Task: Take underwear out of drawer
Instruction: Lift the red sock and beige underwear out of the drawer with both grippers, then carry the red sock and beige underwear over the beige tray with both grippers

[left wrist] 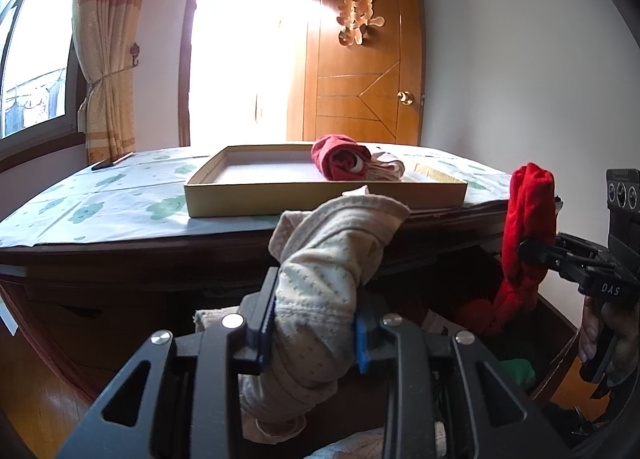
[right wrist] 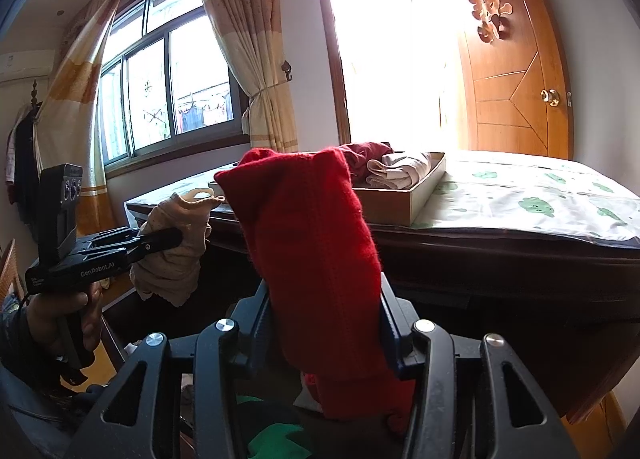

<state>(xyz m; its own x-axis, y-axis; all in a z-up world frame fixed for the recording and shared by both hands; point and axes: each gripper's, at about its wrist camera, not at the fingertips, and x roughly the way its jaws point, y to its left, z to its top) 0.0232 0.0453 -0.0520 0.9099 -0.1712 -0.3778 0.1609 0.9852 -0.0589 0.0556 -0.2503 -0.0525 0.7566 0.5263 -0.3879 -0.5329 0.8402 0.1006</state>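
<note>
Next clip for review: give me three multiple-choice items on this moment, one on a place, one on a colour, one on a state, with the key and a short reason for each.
1. Where do the rolled dark red garment and the folded cream garment lie?
A. in the shallow cardboard tray on the dresser top
B. on the floor
C. on the windowsill

2. What colour is the cloth in the right gripper?
A. green
B. bright red
C. black

3. What is the left gripper doing?
A. standing empty
B. resting in the tray
C. clamped on a cream dotted garment

Key: 1 A, both lie within the tray's rim. 2 B, the bright red garment stands between its fingers. 3 C, the pads pinch the cloth from both sides.
</note>
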